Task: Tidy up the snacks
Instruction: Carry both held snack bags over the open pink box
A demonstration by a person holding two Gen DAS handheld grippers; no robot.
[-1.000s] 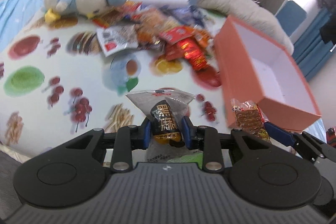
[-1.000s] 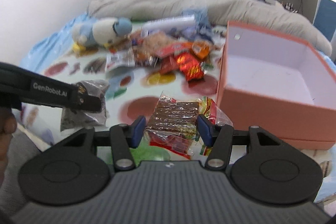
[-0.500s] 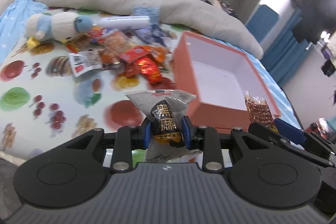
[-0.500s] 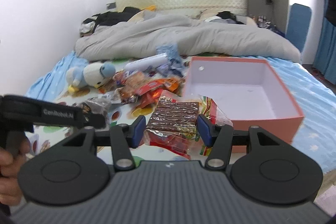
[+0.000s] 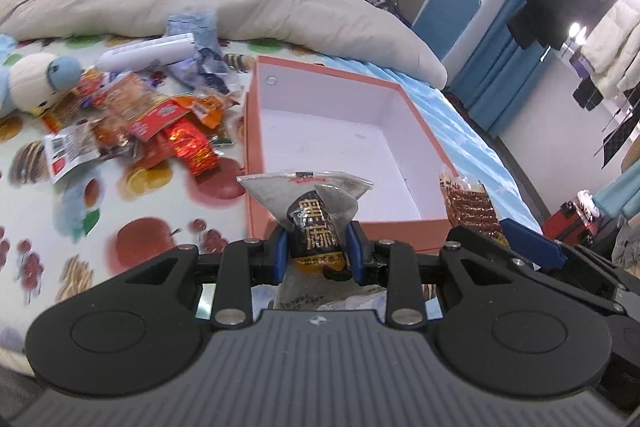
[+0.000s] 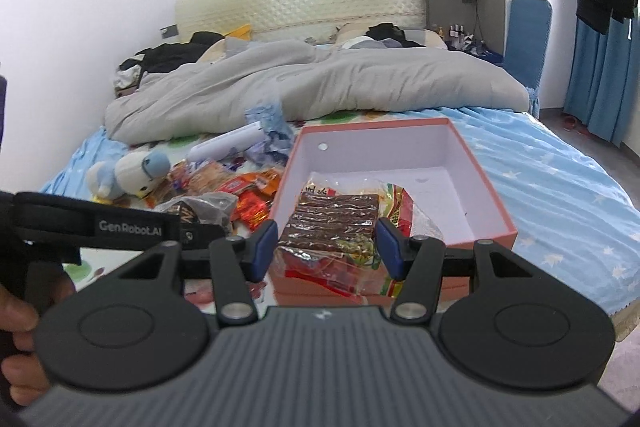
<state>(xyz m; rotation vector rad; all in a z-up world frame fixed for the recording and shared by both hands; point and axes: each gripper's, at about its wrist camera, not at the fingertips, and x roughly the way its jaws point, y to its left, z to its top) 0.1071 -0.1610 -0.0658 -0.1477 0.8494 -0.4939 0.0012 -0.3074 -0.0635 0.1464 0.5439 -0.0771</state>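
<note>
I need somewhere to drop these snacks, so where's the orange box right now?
The orange box sits open on the bed, right of the snack pile and just ahead of both tools in both wrist views.

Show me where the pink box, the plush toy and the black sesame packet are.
pink box (image 6: 494, 227), right wrist view, right rim.
plush toy (image 6: 130, 171), right wrist view, white body.
black sesame packet (image 5: 316, 227), left wrist view, black label.

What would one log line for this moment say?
left gripper: holds grey sesame packet | right gripper: holds brown snack pack | orange cardboard box: empty
</note>
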